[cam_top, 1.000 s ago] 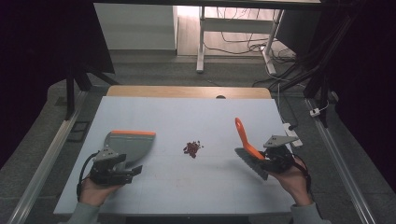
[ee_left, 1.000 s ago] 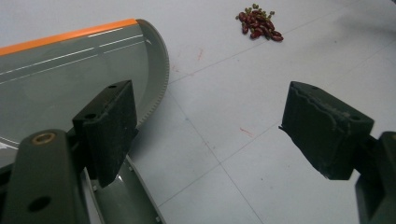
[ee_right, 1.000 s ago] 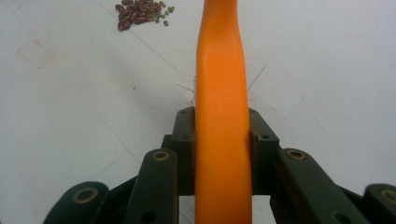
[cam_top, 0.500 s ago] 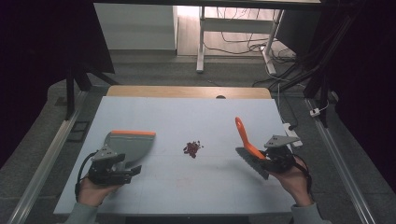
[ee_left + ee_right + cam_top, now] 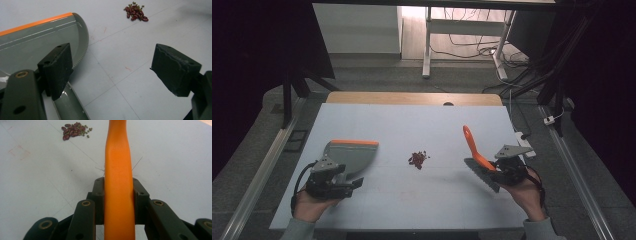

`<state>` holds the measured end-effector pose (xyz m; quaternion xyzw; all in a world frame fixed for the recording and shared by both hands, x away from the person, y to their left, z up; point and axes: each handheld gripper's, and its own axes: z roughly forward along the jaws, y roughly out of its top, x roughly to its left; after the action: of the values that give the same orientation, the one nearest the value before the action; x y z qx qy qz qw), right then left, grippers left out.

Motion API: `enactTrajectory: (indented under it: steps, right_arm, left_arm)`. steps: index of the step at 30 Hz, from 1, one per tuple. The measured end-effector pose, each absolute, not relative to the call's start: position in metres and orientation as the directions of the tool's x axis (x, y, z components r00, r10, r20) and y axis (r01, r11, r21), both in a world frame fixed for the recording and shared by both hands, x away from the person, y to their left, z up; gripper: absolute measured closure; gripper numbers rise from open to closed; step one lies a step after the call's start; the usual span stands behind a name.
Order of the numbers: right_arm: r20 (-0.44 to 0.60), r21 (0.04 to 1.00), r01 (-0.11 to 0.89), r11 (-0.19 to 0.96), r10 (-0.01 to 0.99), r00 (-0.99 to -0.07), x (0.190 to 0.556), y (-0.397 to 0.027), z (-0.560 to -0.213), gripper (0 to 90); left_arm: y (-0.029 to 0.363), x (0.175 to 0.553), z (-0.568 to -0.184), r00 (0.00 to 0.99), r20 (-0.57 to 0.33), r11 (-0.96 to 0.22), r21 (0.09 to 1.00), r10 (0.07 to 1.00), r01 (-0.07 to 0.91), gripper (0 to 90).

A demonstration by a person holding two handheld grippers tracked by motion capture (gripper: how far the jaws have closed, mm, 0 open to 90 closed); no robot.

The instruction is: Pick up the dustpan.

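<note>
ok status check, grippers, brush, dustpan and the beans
Right gripper shut on orange brush handle. Left gripper open, beside the grey dustpan. Bean pile lies between them on the table, nothing in the way.

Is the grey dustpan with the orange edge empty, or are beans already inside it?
Empty. The dustpan shows only its bare grey inside in the left gripper view, and the beans lie in a small pile on the table, apart from it.
</note>
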<state>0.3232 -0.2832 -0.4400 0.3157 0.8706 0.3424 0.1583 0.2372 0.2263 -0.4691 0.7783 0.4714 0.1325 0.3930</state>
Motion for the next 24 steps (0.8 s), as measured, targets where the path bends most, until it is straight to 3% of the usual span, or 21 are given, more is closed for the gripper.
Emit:
enactTrajectory:
  steps: [14, 24]
  right_arm:
    - [-0.043, 0.712, 0.440, 0.547, 0.659, -0.751, 0.324, -0.290, -0.437, 70.6]
    - [-0.049, 0.713, 0.446, 0.541, 0.673, -0.738, 0.325, -0.291, -0.436, 70.6]
  left_arm:
    - [0.221, 0.252, -0.445, 0.431, -0.161, -0.217, 0.680, 0.888, 0.701, 19.3]
    - [0.231, 0.262, -0.457, 0.363, -0.186, -0.184, 0.607, 0.913, 0.773, 18.1]
